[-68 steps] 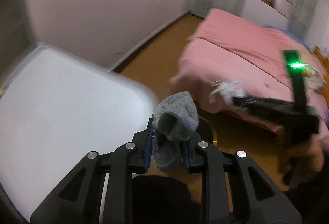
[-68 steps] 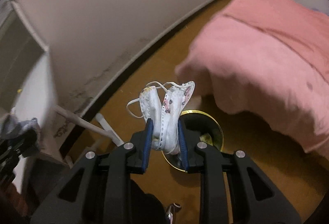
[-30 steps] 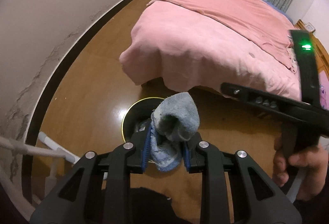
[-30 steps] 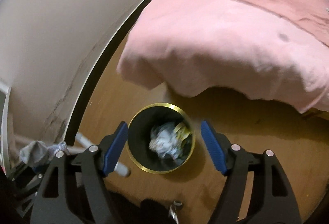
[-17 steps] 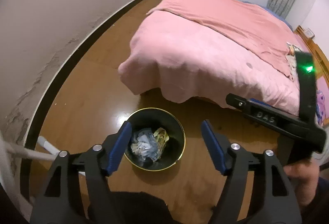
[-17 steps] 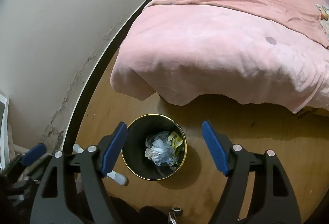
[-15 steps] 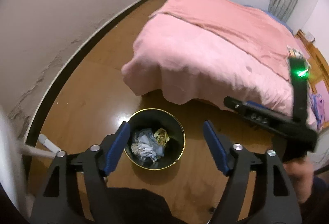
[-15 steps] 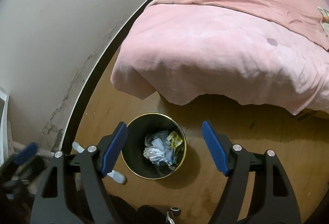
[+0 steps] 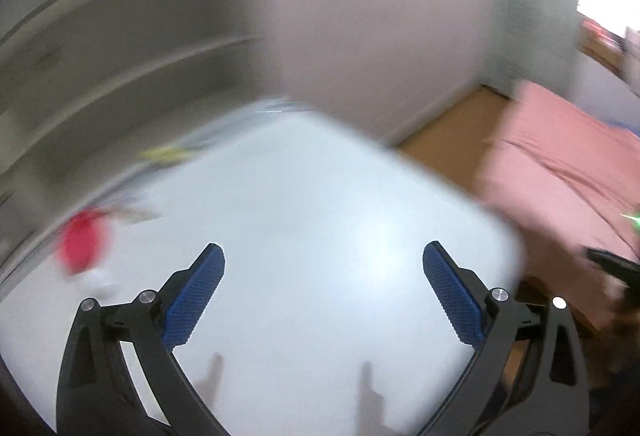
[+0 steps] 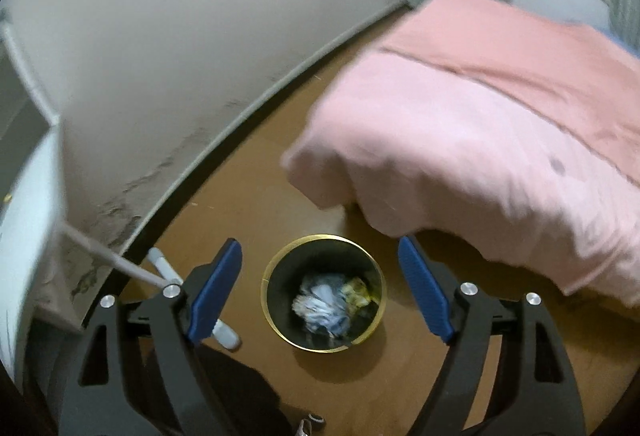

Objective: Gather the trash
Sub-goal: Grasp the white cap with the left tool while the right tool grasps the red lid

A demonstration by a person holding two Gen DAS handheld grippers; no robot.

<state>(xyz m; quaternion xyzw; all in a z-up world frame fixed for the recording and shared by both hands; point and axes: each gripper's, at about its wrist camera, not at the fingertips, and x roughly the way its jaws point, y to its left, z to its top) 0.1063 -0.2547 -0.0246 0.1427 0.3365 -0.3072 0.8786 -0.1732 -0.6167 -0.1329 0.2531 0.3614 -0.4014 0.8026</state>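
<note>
My left gripper [image 9: 322,248] hangs over a white table top [image 9: 320,176]; its jaws are opening wide and hold nothing. On the table's left side lie a blurred red object [image 9: 82,240] and a small yellow item [image 9: 168,154]. My right gripper [image 10: 319,242] hovers above a black bin with a gold rim [image 10: 266,292] on the wooden floor. Its jaws are also opening, and nothing is between them. Crumpled white, blue-grey and yellow trash [image 10: 324,302] lies inside the bin.
A bed under a pink blanket [image 10: 480,140] stands just right of the bin, also visible at the right of the left wrist view [image 9: 560,156]. White table legs [image 10: 108,256] reach the floor left of the bin. Grey shelving [image 9: 100,56] rises behind the table.
The left gripper let the grey sock fall into the bin, then swung up and left to the white table, jaws wider. The right gripper rose a little and rolled above the bin.
</note>
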